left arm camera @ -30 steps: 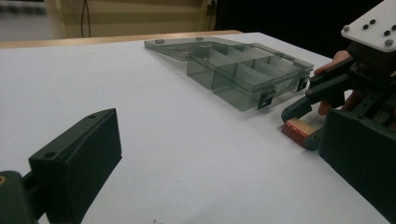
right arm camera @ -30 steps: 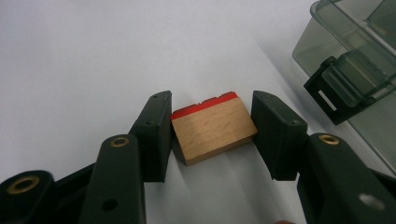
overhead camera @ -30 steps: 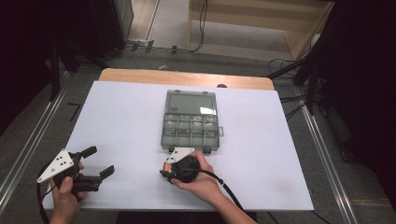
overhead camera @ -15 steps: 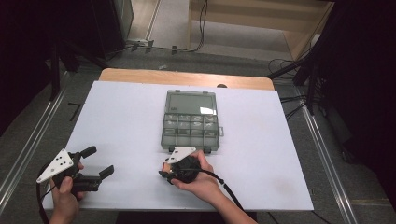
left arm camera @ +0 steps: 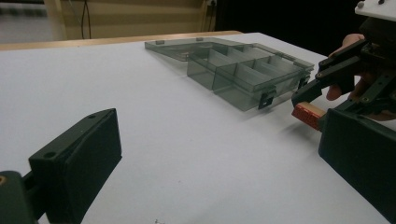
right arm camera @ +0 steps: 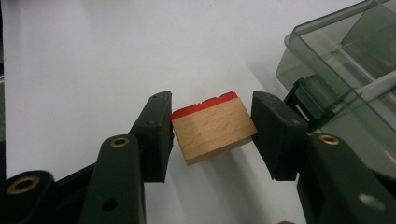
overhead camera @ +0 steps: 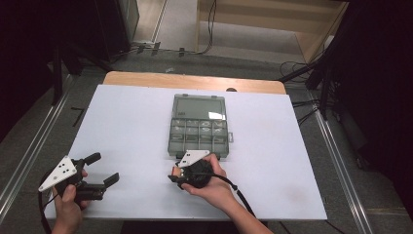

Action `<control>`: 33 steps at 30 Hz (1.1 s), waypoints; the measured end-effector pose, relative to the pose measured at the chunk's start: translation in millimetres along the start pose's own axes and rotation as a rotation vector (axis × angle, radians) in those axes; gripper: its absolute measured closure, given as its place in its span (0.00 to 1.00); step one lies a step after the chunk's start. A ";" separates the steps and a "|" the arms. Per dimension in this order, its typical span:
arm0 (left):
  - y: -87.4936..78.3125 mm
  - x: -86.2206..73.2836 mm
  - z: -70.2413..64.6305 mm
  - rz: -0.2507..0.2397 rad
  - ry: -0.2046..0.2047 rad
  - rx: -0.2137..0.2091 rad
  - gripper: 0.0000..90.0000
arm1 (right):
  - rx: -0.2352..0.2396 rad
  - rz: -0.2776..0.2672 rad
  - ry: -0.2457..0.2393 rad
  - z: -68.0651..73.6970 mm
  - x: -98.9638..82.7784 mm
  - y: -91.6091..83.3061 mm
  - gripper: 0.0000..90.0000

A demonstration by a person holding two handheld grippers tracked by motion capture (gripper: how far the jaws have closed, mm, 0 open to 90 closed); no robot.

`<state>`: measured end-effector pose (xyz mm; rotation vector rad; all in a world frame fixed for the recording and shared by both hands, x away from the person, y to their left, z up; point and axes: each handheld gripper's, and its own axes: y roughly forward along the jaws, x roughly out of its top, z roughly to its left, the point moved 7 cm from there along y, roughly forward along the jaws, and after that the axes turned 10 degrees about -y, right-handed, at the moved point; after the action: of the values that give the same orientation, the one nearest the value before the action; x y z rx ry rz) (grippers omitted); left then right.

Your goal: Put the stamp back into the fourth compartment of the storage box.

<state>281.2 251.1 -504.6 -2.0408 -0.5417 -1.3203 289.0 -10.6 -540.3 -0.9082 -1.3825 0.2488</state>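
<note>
A small wooden block with a red face sits between the pads of my right gripper, which is shut on it. In the high view the right gripper hovers just in front of the near edge of a clear grey compartment box, whose lid lies open at the far side. My left gripper stands open and empty at the table's front left. In the left gripper view it looks across at the box and at the block held in the right gripper.
The white table top has a wooden strip along its far edge. Metal rails run along the floor on both sides. Cables trail from each gripper toward the front edge. The box latch is close to the right pad.
</note>
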 end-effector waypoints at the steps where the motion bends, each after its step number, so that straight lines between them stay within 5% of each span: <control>1: -0.1 0.0 0.0 0.001 0.001 0.001 0.00 | 0.000 -0.004 -0.001 -0.6 0.5 -0.6 0.54; 33: -0.6 0.5 -0.6 -0.002 0.006 -0.001 0.00 | 0.008 -0.041 0.033 -17.3 7.7 -23.3 0.54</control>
<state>280.5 251.1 -503.8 -2.0369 -0.5408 -1.3286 298.4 -27.8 -517.6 -0.8728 -1.3670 0.2070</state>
